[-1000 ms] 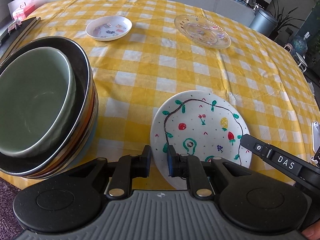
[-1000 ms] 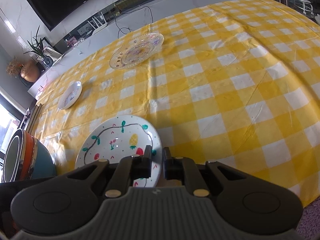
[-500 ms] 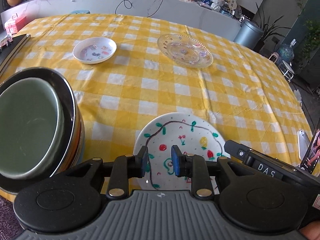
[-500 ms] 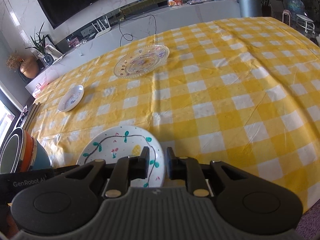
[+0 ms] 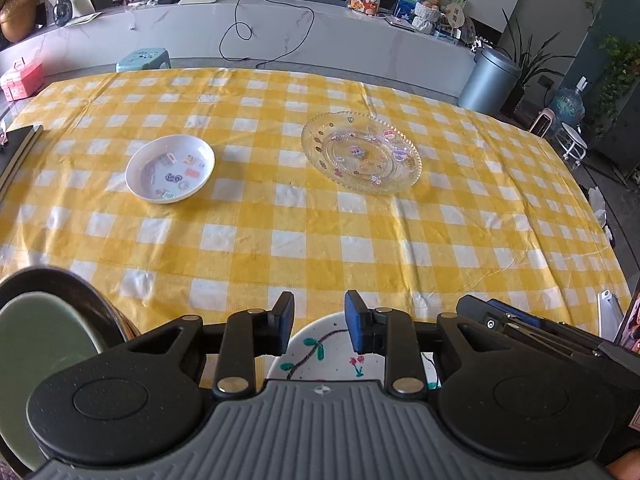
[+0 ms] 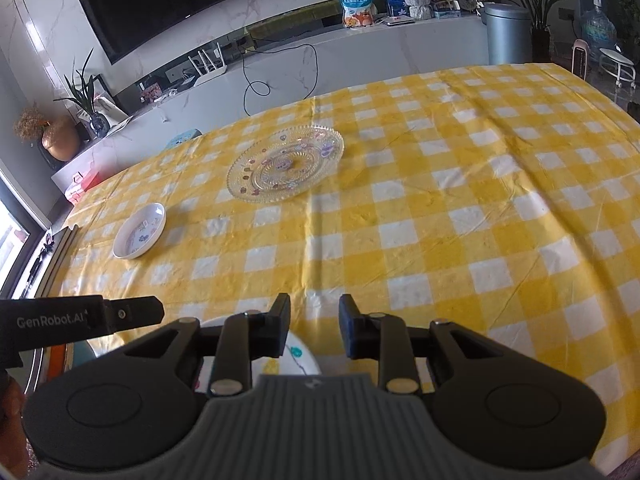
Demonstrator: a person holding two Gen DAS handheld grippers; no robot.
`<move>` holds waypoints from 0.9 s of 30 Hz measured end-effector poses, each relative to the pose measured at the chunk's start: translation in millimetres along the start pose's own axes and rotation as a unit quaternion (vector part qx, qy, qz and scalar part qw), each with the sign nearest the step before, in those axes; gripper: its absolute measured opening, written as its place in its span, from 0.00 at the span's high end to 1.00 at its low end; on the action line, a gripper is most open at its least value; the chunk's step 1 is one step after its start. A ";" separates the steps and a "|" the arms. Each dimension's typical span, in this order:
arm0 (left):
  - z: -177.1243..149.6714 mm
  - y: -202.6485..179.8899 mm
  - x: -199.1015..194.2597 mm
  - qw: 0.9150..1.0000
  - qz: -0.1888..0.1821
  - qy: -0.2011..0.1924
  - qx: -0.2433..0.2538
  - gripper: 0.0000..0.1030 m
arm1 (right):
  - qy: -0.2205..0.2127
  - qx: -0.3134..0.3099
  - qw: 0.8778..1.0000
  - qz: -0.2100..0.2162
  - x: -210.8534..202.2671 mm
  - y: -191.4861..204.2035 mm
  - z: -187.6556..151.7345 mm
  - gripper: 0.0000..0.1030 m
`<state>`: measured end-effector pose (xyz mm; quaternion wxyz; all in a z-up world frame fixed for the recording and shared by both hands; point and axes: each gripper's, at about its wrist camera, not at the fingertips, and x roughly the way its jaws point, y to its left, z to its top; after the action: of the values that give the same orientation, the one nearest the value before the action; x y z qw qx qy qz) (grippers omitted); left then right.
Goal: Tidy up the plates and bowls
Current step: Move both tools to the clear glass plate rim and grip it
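Yellow checked cloth [image 5: 320,248] covers bench. Left gripper [image 5: 319,322] and right gripper [image 6: 314,326]: jaws released, empty, above painted plate [image 5: 328,350]. Stacked bowls [image 5: 48,344] at left.

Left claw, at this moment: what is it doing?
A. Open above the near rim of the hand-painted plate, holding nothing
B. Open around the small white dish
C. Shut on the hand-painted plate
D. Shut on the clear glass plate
A: the left claw is open and empty above the hand-painted plate.
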<state>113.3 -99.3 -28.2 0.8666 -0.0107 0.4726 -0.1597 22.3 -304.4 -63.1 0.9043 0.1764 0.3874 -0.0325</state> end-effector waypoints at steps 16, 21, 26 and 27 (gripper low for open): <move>82.9 4.4 55.1 0.993 -0.020 0.061 0.095 0.69 | 0.023 -0.025 0.999 -0.019 58.5 -8.3 64.1 0.64; 106.4 12.3 85.0 0.993 -0.035 0.070 0.088 0.69 | 0.035 -0.009 0.999 -0.012 86.1 -13.8 79.3 0.64; 127.6 23.7 111.9 0.994 -0.042 0.070 0.075 0.69 | 0.040 0.008 0.999 -0.011 112.1 -17.2 93.8 0.64; 130.9 26.0 116.3 0.994 -0.045 0.068 0.070 0.69 | 0.041 0.012 0.999 -0.010 116.6 -18.3 96.1 0.64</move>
<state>286.4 -125.4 -55.1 0.8229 0.0402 0.5173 -0.2316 166.3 -345.5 -90.3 0.8850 0.1843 0.4258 -0.0392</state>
